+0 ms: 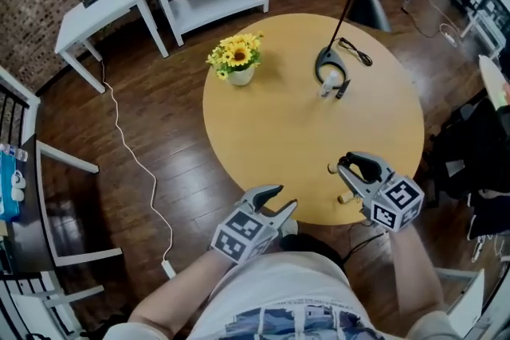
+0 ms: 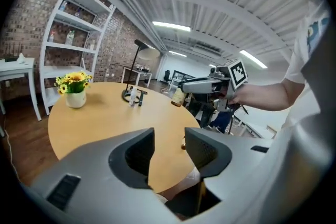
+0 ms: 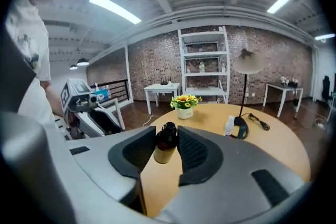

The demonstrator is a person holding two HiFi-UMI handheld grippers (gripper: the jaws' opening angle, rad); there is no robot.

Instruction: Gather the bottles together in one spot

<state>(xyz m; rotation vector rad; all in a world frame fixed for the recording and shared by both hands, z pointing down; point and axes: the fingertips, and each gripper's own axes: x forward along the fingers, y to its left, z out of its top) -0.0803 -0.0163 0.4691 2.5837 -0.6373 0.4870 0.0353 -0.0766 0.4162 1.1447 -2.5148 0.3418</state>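
Right gripper view shows your right gripper [image 3: 167, 132] clamped on the small brown bottle [image 3: 165, 150] over the round table [image 3: 210, 113]. The white bottle [image 3: 229, 124] stands well ahead of it beside the lamp base [image 3: 241, 129], so the gathering looks unfinished. Your left gripper [image 2: 169, 140] is empty, its jaws partly apart.

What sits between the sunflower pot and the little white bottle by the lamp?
Nothing; in the head view, only bare tabletop lies between the sunflower pot and the white bottle.
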